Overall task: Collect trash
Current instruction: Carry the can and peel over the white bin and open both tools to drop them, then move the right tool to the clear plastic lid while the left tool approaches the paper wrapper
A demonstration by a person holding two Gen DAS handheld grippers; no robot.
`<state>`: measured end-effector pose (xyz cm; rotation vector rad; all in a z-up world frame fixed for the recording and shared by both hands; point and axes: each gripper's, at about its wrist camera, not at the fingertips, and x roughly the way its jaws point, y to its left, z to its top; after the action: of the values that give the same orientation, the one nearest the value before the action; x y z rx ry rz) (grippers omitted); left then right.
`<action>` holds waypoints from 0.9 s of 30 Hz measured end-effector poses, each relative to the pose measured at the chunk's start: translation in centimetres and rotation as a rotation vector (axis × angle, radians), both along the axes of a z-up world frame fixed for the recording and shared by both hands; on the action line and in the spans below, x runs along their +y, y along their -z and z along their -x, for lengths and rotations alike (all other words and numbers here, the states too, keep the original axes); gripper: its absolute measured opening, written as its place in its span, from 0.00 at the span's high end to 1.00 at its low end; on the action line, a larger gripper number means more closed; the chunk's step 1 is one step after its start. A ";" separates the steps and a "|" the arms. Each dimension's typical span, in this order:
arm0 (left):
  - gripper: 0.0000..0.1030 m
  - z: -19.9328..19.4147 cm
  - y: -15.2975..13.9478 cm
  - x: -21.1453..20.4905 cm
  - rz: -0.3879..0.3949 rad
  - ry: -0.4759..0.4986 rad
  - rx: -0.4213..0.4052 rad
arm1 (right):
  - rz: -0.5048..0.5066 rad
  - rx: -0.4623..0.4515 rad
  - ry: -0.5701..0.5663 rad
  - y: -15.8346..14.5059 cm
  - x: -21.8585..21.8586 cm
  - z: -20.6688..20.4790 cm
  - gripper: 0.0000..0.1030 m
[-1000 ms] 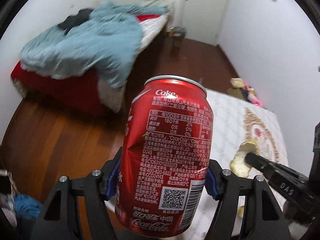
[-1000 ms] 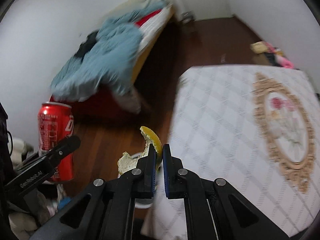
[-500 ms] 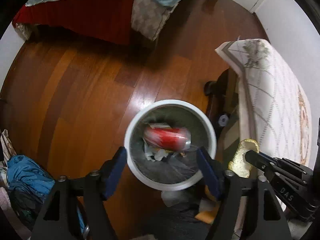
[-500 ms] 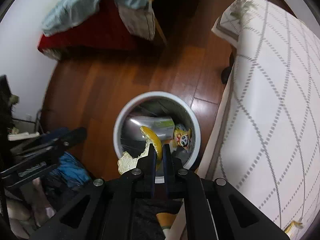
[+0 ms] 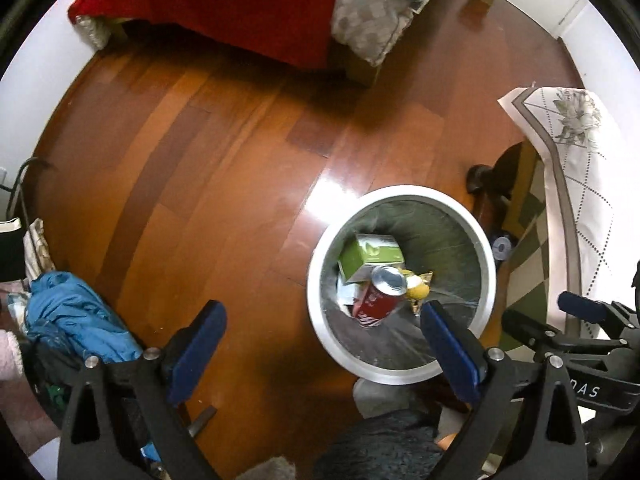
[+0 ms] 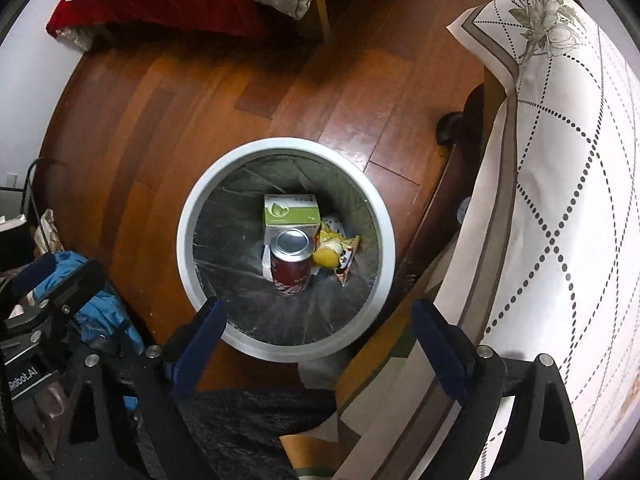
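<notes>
trash sits low in the white bin point(image 6: 188, 236), centre of the right wrist frame — red can point(image 6: 291, 264) beside a green carton point(image 6: 292, 210) and what looks like yellow peel point(image 6: 326, 255). right gripper point(image 6: 316, 334) and left gripper point(image 5: 322, 338) both gape wide, empty, above the wooden floor point(image 5: 208, 152).

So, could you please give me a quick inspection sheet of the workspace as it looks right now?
Surface: wooden floor; table with patterned cloth beside the bin.
Job's things: trash bin holds red can, green carton, yellow peel and a wrapper.
Clutter: blue cloth on the floor.
Grippers: left gripper open, empty; right gripper open, empty, above the bin.
Cables: black cable by the wall.
Surroundings: bed with red cover, white walls.
</notes>
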<state>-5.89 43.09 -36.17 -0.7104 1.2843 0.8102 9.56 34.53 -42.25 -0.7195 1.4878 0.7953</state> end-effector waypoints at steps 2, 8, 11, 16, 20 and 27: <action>0.04 0.0 -0.3 -0.3 -0.019 0.001 0.015 | 0.007 -0.023 -0.007 -0.3 -0.2 0.0 0.08; 0.04 0.6 -1.9 -0.8 -0.053 -0.008 0.010 | -0.003 -0.053 0.006 -1.7 -1.0 -0.2 0.07; 0.04 0.8 -2.9 -1.2 -0.073 -0.010 0.008 | -0.015 -0.063 0.003 -2.6 -1.3 -0.1 0.07; 0.04 1.0 -4.7 -2.0 -0.099 -0.008 -0.002 | -0.054 -0.075 0.000 -4.8 -1.9 0.4 0.07; 0.04 1.4 -6.6 -2.7 -0.123 -0.011 -0.018 | -0.094 -0.091 0.001 -7.1 -2.8 0.8 0.07; 0.04 1.8 -11.5 -4.6 -0.180 0.008 -0.076 | -0.197 -0.109 0.006 -12.8 -5.5 1.3 0.07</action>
<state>-7.70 38.51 -24.67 -0.5858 1.1300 0.8724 8.30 29.05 -29.49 -0.5996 1.2932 0.8710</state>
